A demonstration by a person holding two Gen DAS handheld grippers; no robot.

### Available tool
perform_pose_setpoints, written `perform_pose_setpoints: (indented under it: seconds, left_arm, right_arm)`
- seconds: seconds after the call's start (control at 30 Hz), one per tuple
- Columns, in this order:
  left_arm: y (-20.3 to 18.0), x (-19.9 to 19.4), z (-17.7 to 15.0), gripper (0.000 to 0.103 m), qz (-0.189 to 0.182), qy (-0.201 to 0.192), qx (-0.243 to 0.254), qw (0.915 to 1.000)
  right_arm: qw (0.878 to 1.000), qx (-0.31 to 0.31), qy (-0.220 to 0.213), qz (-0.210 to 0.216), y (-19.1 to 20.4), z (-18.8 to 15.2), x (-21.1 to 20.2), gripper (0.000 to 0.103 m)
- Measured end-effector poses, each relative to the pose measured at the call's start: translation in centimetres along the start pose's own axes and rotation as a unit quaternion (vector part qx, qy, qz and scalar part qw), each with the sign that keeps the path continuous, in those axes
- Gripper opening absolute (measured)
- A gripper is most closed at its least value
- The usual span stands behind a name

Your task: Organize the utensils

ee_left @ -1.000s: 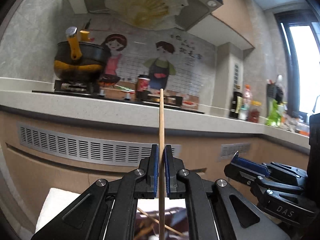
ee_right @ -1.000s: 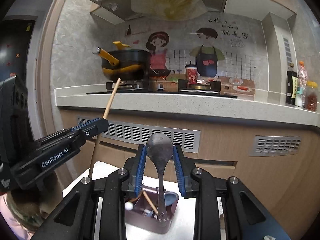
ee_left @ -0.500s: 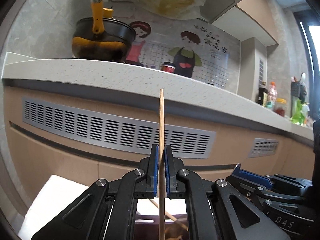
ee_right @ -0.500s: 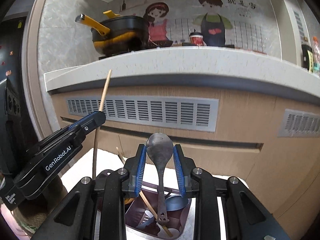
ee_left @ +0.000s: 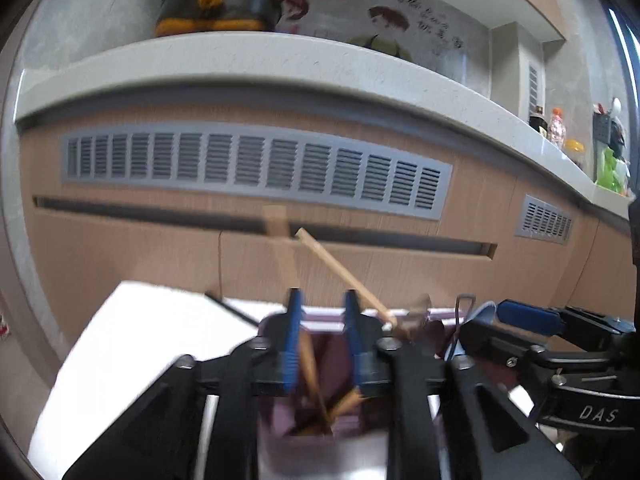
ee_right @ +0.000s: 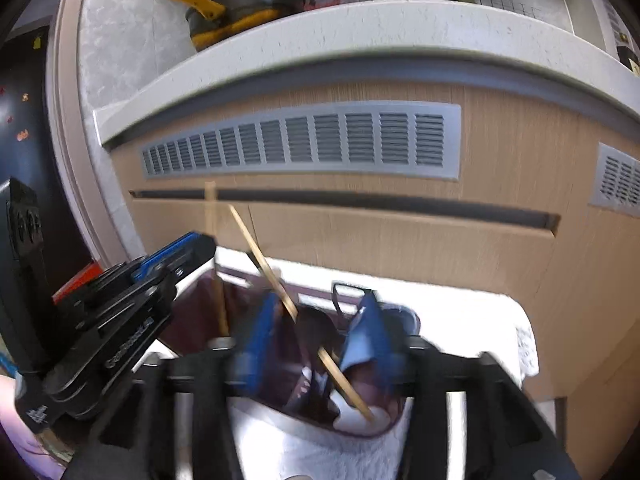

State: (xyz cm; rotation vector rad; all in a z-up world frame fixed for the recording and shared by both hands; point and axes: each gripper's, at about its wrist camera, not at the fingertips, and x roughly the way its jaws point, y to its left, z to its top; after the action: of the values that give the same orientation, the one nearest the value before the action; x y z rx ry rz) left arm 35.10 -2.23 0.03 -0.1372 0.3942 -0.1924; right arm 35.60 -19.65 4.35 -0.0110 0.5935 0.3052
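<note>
Two wooden chopsticks (ee_right: 264, 264) are seen leaning in a dark maroon holder (ee_right: 192, 320); one stands near upright (ee_left: 308, 360), the other slants.

Daylight enters at 3 o'clock in the left view, where a window strip (ee_left: 624, 40) glares white. The white cloth (ee_left: 132, 340) blows out, nearly featureless. Motion blur smears the blue pads (ee_right: 260, 344), the chopsticks (ee_left: 280, 236) and the holder (ee_right: 360, 420) in both views. Fisheye bends the counter edge (ee_right: 360, 36) into an arc; corners fall to black vignette
</note>
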Motion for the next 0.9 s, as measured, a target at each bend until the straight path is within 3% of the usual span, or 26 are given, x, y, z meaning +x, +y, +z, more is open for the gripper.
perform_pose_setpoints:
  seconds: [0.1, 0.27, 0.47, 0.63, 0.8, 0.9]
  left_arm:
    - [0.3, -2.1, 0.1, 0.045, -0.001, 0.001, -0.003, 1.0]
    - [0.0, -7.2, 0.4, 0.081, -0.005, 0.017, 0.003, 0.9998]
    - [-1.5, -13.5, -1.0, 0.099, 0.013, 0.034, 0.04, 0.9985]
    - [-1.5, -17.5, -3.6, 0.103, 0.032, 0.04, 0.039, 0.9979]
    - [-1.3, -19.8, -5.9, 0.103, 0.055, 0.048, 0.027, 0.9969]
    - [-1.7, -20.4, -7.0, 0.103, 0.073, 0.055, 0.028, 0.9954]
  right_arm:
    - [1.0, 0.006, 0.006, -0.008, 0.1, -0.7, -1.1, 0.063]
    - [0.999, 0.033, -0.001, -0.033, 0.0, -1.8, -4.7, 0.075]
    - [0.996, 0.064, -0.006, -0.063, 1.7, -4.5, -10.4, 0.09]
    - [0.992, 0.062, -0.007, -0.106, 3.5, -7.4, -13.7, 0.1]
    - [0.987, 0.058, -0.012, -0.149, 4.4, -10.0, -16.2, 0.101]
    - [0.986, 0.07, -0.015, -0.153, 4.6, -11.2, -17.4, 0.101]
